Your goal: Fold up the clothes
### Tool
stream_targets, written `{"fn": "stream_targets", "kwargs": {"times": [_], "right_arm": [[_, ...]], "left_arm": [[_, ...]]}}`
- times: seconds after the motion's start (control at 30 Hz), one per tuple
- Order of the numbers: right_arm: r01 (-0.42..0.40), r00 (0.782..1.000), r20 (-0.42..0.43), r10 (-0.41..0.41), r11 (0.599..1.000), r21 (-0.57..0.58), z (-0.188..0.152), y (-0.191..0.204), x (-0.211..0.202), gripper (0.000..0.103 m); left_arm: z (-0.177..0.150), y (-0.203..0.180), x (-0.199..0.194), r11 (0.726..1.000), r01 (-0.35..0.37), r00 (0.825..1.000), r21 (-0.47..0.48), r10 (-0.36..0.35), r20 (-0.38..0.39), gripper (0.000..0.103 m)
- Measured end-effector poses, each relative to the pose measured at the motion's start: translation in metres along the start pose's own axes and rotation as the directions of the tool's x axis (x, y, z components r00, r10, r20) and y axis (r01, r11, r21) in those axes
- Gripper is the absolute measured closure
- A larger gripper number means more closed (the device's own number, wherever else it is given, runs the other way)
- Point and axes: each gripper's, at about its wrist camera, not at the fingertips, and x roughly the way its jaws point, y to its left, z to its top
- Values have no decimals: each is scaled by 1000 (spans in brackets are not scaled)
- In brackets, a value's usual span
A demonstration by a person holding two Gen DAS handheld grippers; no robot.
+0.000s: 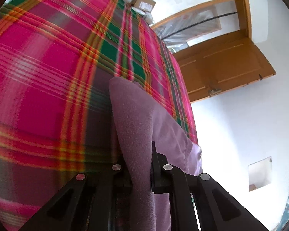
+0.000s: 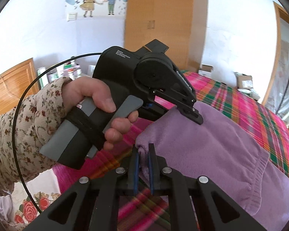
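A purple fleece garment [image 2: 212,150] lies on a bed under a pink plaid blanket [image 2: 260,107]. In the left wrist view my left gripper [image 1: 139,154] is shut on a raised fold of the same purple garment [image 1: 133,119], which stands up between its fingers. The right wrist view shows my right gripper [image 2: 143,152] shut on a bunched corner of the garment at its near left edge. There the left gripper [image 2: 196,117], held by a hand [image 2: 98,98] in a floral sleeve, pinches the garment's far edge.
The plaid blanket [image 1: 48,67] covers the whole bed. A brown door [image 1: 221,65] stands open by the white wall. Cardboard boxes [image 1: 143,2] sit at the bed's far end. A tall wooden cabinet [image 2: 160,19] rises behind the bed.
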Motion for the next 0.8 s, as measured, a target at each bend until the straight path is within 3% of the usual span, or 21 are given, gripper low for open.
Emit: {"fn": "stream_targets", "kwargs": {"times": [0.57, 0.8], "right_arm": [[-155, 988, -27, 154, 988, -28, 25, 38, 34, 95], [-172, 983, -61, 171, 985, -5, 14, 36, 47, 94]], "left_arm": [[-4, 56, -66, 995, -69, 995, -74, 75, 71, 91], [-8, 69, -76, 992, -94, 993, -84, 100, 63, 91]]}}
